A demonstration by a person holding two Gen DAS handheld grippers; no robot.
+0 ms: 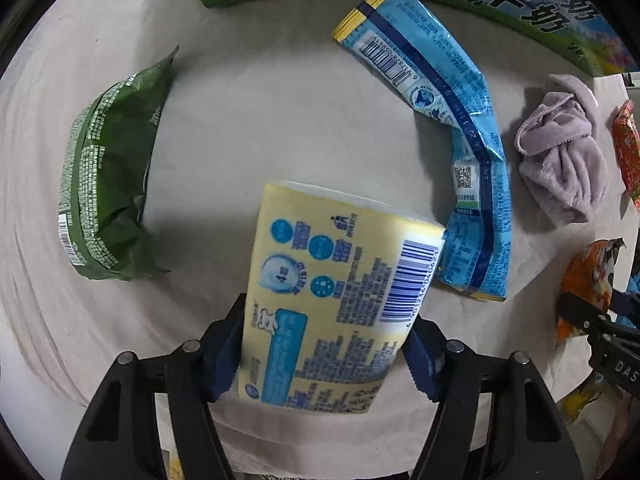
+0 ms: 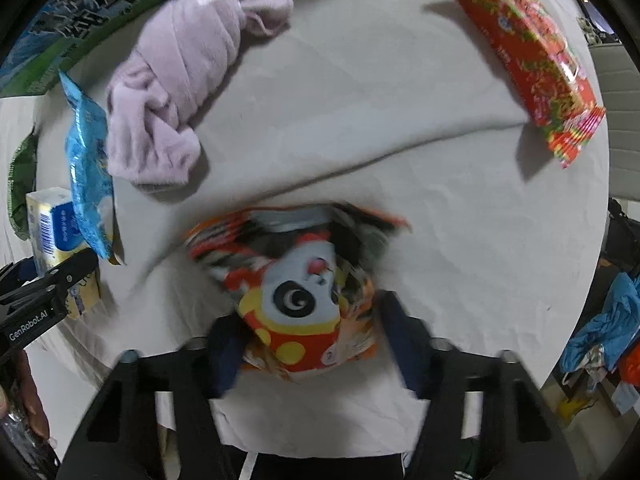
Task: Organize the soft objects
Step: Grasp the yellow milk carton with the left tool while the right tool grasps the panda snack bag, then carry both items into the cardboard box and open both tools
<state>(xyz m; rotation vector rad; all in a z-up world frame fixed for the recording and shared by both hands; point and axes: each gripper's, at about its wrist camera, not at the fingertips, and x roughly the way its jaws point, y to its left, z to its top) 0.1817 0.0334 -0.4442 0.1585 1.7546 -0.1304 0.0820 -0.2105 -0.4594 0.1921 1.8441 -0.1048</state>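
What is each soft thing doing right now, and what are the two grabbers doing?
Yellow tissue pack: held by left gripper.
Panda snack bag: between right gripper fingers, blurred.
Blue bag: lying crumpled.
Green bag: lying loose.
Purple cloth: bunched up.
Red bag: lying flat.

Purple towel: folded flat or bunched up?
Bunched up. The purple towel lies twisted in rolled folds on the white cloth, not spread.

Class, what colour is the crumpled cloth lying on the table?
Pale lilac-purple. The cloth shows best in the right wrist view.
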